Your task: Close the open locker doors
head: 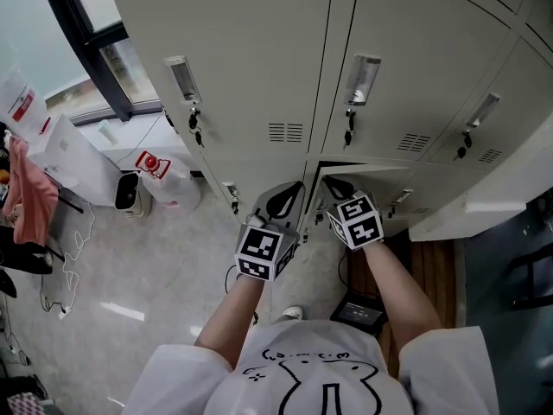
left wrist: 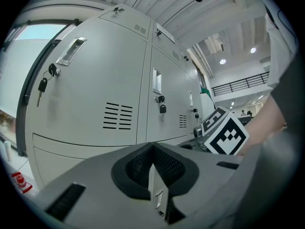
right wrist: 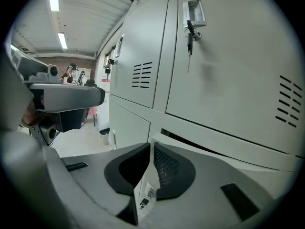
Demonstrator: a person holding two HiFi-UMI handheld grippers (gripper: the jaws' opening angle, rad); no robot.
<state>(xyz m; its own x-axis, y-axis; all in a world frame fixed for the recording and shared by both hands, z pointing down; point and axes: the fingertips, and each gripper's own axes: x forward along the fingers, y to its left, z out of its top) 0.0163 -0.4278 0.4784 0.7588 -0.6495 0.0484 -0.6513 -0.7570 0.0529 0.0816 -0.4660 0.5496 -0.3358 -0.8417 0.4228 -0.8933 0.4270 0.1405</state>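
A wall of grey lockers (head: 259,67) stands before me. One lower locker door (head: 380,184) is slightly ajar, with a dark gap along its top edge (right wrist: 190,136). My right gripper (head: 335,185) is shut with nothing in it. Its tip (right wrist: 151,149) sits at the left corner of that door; contact cannot be told. My left gripper (head: 289,195) is just left of it, shut and empty (left wrist: 152,149), pointing at the closed lower door. The upper doors are closed, with keys hanging in their locks (head: 194,119) (head: 348,130).
A pale panel (head: 510,188) juts out from the lockers at the right, over a wooden bench (head: 436,271). A black box (head: 359,311) lies by my feet. At the left are a red-and-white container (head: 157,169), a small bin (head: 128,190) and floor cables (head: 73,258).
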